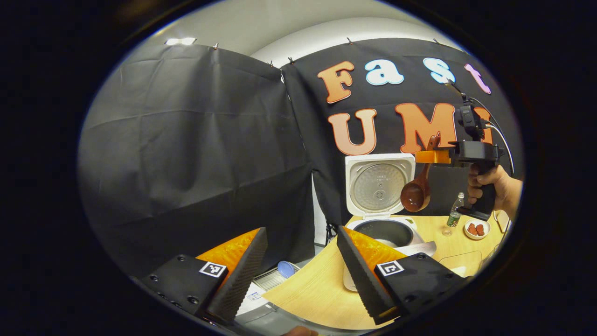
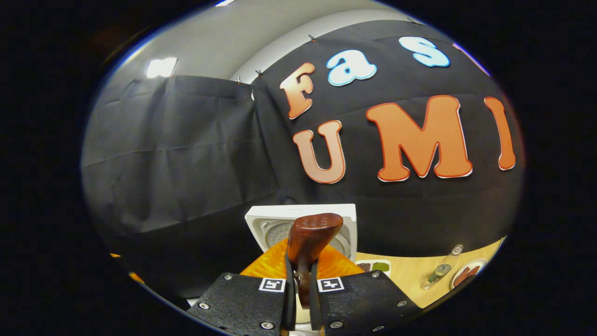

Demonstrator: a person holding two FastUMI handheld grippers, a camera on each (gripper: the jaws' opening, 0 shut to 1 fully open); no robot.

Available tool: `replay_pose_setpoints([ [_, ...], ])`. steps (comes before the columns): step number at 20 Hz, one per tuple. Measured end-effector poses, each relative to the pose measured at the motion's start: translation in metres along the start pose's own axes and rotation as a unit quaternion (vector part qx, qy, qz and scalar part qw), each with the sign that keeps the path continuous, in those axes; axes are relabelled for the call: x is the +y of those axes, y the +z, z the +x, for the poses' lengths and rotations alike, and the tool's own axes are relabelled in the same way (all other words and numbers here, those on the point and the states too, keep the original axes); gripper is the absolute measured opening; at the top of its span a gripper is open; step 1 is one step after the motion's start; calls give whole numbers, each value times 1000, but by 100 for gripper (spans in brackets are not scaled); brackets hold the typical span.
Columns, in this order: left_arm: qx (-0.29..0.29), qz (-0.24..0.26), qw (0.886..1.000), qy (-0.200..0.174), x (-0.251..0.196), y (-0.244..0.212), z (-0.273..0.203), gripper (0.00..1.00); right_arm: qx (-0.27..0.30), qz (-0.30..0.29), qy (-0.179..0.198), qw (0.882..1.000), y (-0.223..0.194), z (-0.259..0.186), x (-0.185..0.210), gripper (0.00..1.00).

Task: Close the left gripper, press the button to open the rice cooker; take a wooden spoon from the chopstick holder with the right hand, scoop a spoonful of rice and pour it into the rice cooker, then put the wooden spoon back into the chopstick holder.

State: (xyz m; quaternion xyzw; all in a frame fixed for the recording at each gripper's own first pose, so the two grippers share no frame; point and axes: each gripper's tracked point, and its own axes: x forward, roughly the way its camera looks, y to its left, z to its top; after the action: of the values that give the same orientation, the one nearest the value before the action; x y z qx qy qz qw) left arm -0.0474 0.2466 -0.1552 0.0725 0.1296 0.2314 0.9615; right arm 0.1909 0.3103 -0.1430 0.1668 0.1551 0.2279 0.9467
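The white rice cooker stands on the wooden table with its lid raised and its dark inner pot exposed. My left gripper is open and holds nothing, low and to the left of the cooker. In the left gripper view, farther off, a hand holds my right gripper above the cooker. The right gripper is shut on the wooden spoon, whose bowl hangs downward over the pot and looks empty. In the right gripper view the right gripper clamps the spoon by its handle, with the cooker lid behind.
On the table right of the cooker stand a small bottle and a white dish with red pieces. A tray of beans lies near the cooker. A blue item rests on a rack beyond the table's left edge.
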Motion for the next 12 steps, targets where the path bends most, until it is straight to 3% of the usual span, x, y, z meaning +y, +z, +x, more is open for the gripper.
replay_pose_setpoints([
  [3, 0, -11, 1000, -12, -15, 6, -5, 97, 18, 75, -5, 997, -6, -36, -24, 11],
  [7, -8, -12, 999, -35, -43, 13, -9, 96, 22, 115, -43, 992, -6, -84, -73, 11],
  [11, -14, -17, 998, -65, -77, 27, -13, 100, 26, 201, -64, 977, -2, -145, -117, 11],
  [12, -17, -19, 997, -71, -84, 31, -15, 96, 23, 219, -73, 973, -1, -159, -131, 11],
])
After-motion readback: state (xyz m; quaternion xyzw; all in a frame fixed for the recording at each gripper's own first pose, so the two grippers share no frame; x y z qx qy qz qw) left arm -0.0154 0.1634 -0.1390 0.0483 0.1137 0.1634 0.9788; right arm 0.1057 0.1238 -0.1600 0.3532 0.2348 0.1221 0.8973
